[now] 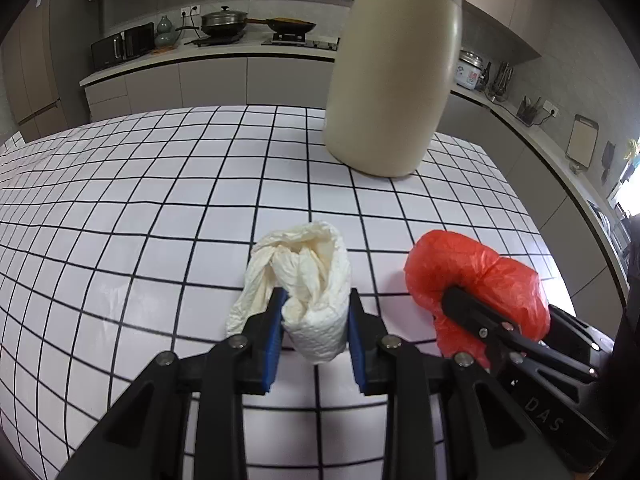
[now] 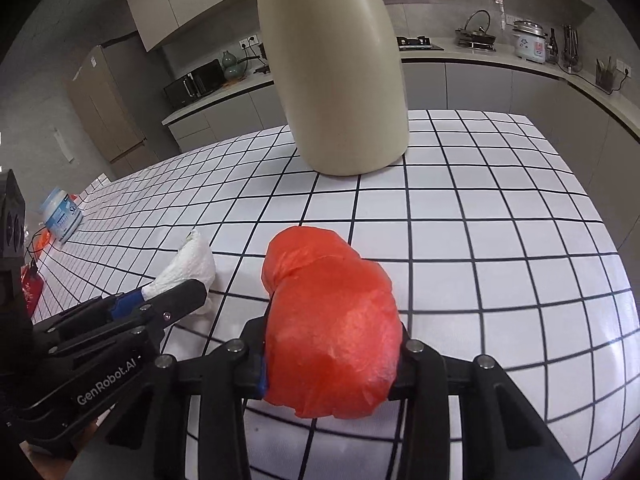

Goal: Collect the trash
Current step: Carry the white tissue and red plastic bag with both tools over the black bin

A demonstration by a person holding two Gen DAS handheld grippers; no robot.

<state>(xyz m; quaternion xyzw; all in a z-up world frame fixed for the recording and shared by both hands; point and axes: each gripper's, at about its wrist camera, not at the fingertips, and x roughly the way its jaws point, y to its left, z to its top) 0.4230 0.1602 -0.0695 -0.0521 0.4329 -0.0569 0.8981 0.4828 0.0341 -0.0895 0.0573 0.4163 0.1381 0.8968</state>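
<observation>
Left tool (image 1: pixel 316 320) grips one tissue wad (image 1: pixel 304 280); right tool (image 2: pixel 332 356), one red bag (image 2: pixel 332 328).

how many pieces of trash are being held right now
2. The crumpled white paper towel sits between the left tongs; the red plastic bag is clamped in the right tongs. More may lie out of view.

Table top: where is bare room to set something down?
Bare table to the right of the red bag, and left of the bin beyond the paper towel. Crowded near the front, where both grippers sit close together.
</observation>
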